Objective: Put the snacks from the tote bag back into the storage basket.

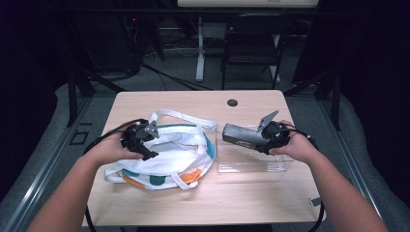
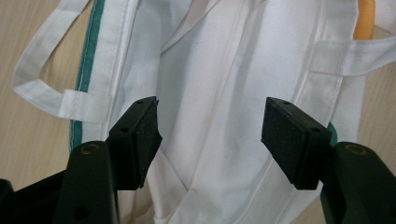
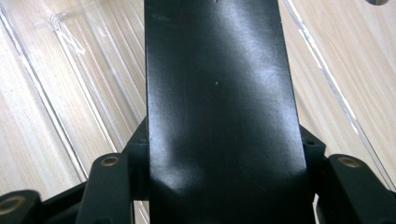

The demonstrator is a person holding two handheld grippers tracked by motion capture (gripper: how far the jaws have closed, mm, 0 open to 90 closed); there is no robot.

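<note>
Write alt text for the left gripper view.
Open left tongs hover over a crumpled white cloth bag with green trim and white strap handles, lying on a light wooden table. Nothing is between the black pads.

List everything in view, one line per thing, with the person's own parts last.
Tote bag: one, white with teal and orange patches, lying crumpled at table left.
Dark box: one, dark grey, long, held above the tray.
Clear tray: one, see-through, at table right.
Table: one, light wood.
Chair: one, black, behind the table.
Left hand-held gripper: one, black, jaws open over the tote bag.
Right hand-held gripper: one, black, clamped on the dark box.
</note>
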